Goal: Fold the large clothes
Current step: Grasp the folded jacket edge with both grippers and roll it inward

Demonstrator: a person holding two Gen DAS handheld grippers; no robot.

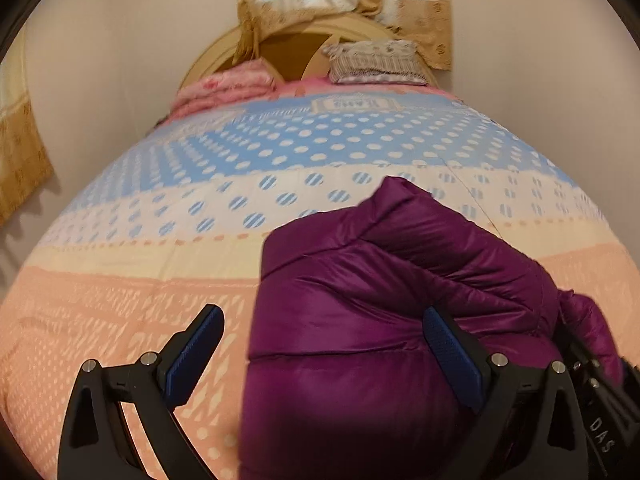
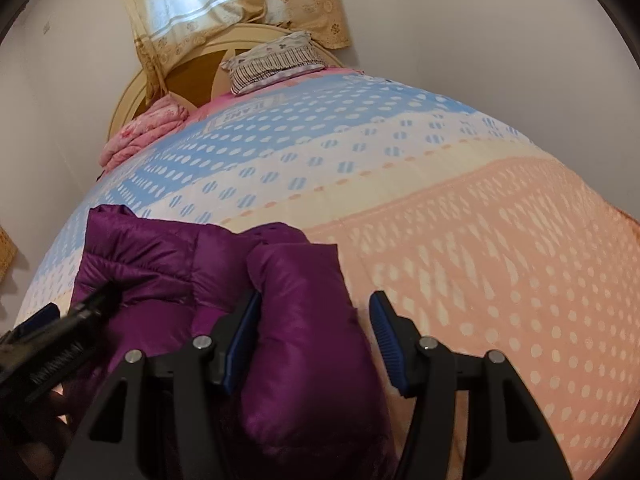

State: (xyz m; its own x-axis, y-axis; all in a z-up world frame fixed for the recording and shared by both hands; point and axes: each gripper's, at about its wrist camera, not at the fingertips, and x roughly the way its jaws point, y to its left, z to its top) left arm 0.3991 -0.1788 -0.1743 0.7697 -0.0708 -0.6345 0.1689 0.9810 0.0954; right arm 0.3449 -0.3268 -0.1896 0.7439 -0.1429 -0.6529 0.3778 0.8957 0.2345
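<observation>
A purple puffer jacket (image 1: 360,320) lies bunched on the bed's peach-patterned quilt (image 1: 120,300). In the left wrist view my left gripper (image 1: 323,314) stands wide open. The jacket's bulk fills the right half of the gap and lies against the right pad (image 1: 452,352), while the left pad (image 1: 196,356) is over bare quilt. In the right wrist view my right gripper (image 2: 314,298) is open around a puffy fold of the jacket (image 2: 304,320). That fold rests against the left pad (image 2: 242,340), and a small gap remains at the right pad (image 2: 386,340).
The quilt (image 2: 480,260) runs peach, cream, then blue with dots toward a rounded headboard (image 1: 224,48). A striped pillow (image 1: 376,60) and a pink folded blanket (image 1: 224,88) lie at the head. Curtains (image 1: 344,0) hang behind, and walls stand close on both sides.
</observation>
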